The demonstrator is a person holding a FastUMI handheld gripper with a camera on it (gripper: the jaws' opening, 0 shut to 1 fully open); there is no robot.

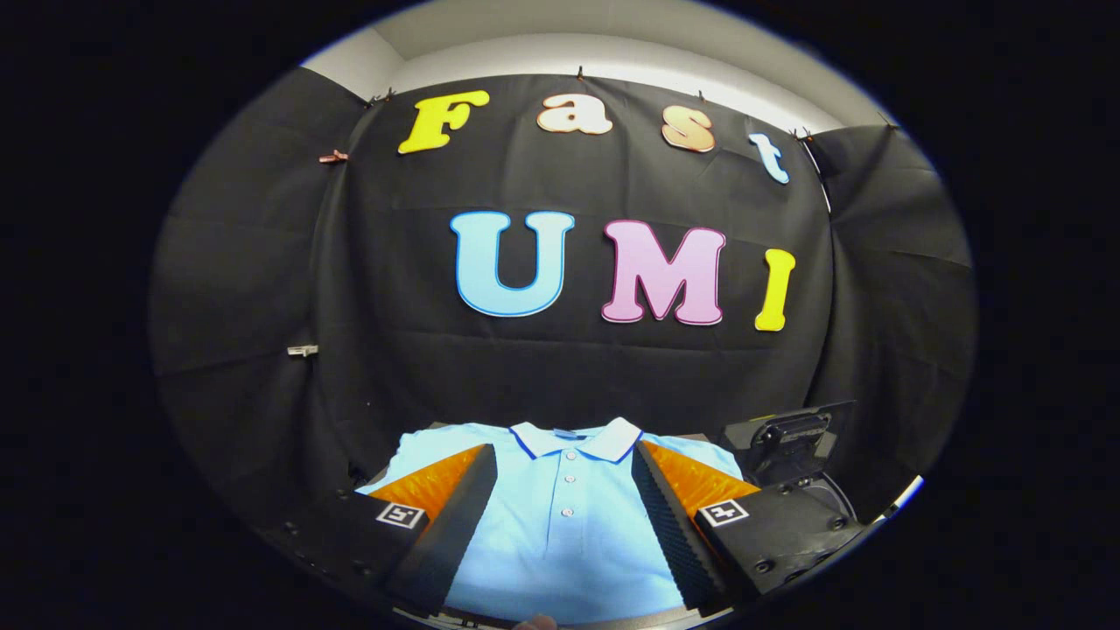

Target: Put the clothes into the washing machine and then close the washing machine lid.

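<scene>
A light blue polo shirt (564, 516) with a white collar edged in dark blue and a buttoned placket was seen laid flat, front side up, with its collar pointing toward the black cloth wall (560, 367) of the booth. 3 small buttons could be counted down the placket.

The gripper (564, 490) was held above the shirt with its 2 fingers spread wide apart, 1 over each shoulder of the garment. The fingers (455, 499) were black, with ribbed inner pads and orange outer faces, and each carried a small square black-and-white marker near its base. Nothing was gripped between them; whether the fingertips touched the fabric could not be told.

To the right of the shirt, just beyond the right finger, a dark machine with a raised black lid or panel (787, 437) was partly seen, and a curved dark rim lay beneath that panel. What this container held could not be told, since its opening was hidden behind the finger. The shirt lay outside it.
</scene>
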